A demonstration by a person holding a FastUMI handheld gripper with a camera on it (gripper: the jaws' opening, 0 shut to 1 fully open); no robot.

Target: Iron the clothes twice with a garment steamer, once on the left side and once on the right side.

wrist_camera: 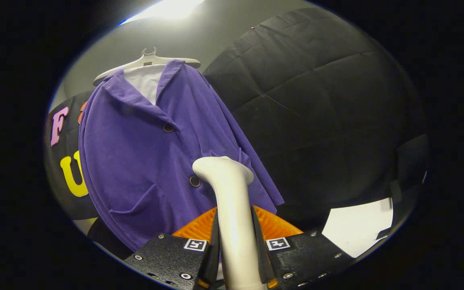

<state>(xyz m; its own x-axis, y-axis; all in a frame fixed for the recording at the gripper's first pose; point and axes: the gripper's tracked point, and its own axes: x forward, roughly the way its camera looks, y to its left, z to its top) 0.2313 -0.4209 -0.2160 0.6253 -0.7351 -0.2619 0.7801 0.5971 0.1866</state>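
- Garment steamer (232, 209) clamped between the two fingers of the gripper (235, 237), both pressed against its pale handle; head raised ahead of them, angled toward the clothing.
- Purple corduroy jacket (143, 161) hanging on a white hanger (147, 61) over a white inner shirt (145, 82), beyond the fingers and off to the left of the steamer's head.
- Steamer head level with the lower button (194, 181), near the button line; contact with the cloth impossible to tell.
- No visible sign of either pass done; judged early, with left and right strokes both likely left.
- White sheet (361, 223) low beside the fingers, against the booth's black cloth wall (316, 100).
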